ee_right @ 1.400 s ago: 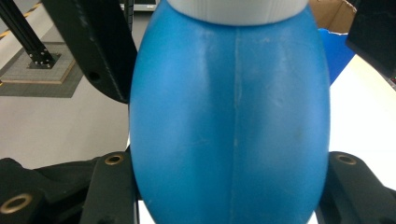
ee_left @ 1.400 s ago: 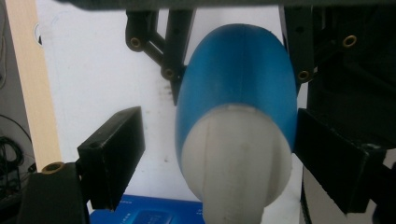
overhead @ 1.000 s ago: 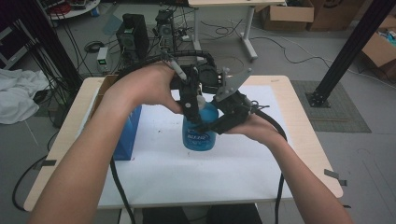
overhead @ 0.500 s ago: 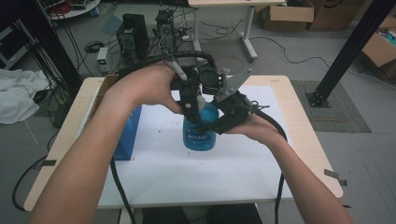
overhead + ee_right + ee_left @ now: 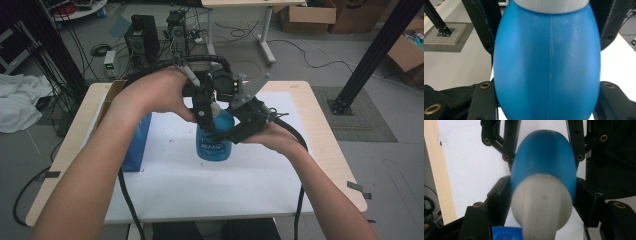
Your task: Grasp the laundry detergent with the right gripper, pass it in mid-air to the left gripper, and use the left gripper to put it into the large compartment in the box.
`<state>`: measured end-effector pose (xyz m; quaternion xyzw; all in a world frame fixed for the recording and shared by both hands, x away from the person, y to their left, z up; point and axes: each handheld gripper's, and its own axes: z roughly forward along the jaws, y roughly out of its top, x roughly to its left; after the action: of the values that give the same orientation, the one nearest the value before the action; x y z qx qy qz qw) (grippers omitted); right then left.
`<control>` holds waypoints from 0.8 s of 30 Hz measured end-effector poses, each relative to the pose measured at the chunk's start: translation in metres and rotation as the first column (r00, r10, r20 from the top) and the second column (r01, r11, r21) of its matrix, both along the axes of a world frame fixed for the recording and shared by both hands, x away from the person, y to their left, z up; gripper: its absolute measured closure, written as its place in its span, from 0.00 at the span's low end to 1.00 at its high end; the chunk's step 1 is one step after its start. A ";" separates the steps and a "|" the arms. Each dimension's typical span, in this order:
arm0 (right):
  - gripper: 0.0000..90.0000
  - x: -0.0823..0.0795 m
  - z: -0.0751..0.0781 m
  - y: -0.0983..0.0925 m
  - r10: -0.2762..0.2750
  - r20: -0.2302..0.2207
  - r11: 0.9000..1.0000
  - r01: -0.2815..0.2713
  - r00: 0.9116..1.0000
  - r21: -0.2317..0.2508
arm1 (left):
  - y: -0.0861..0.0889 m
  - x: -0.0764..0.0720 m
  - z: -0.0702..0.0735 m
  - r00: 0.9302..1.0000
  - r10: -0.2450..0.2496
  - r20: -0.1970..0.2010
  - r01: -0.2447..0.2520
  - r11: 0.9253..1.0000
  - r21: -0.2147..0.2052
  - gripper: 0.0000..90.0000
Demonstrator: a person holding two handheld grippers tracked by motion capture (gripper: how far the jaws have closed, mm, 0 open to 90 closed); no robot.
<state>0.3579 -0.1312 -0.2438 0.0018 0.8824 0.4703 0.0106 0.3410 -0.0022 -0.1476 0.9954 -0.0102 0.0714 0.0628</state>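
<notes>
Frame centre: your right gripper (image 5: 220,134) is clamping the bottle (image 5: 214,145); your left gripper (image 5: 541,192), jaws just closing, is pinching its cap (image 5: 541,202), seen clearest in the left gripper view.

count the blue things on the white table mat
2. A rounded blue plastic bottle with a white cap stands near the mat's middle, clamped between both hand-held grippers. A flat blue box stands at the mat's left edge, partly behind the left forearm. Others may be hidden under the arms.

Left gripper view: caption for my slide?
Left gripper shut on the white cap of a blue bottle.
</notes>
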 end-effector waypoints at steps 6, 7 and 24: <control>0.49 0.000 0.000 0.001 0.003 0.003 1.000 -0.003 1.000 -0.006 | 0.001 0.000 -0.001 1.000 0.003 -0.001 -0.003 1.000 0.003 0.42; 0.49 0.000 0.000 0.001 0.004 0.003 1.000 -0.004 1.000 -0.006 | 0.001 0.000 -0.001 1.000 0.005 0.000 -0.005 1.000 0.003 0.42; 0.49 -0.002 0.000 0.003 0.001 -0.023 1.000 -0.002 1.000 -0.017 | 0.001 0.002 -0.001 1.000 -0.008 -0.009 0.008 1.000 0.011 0.43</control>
<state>0.3564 -0.1283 -0.2436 0.0065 0.8864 0.4628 0.0000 0.3433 -0.0012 -0.1491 0.9960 -0.0145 0.0665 0.0579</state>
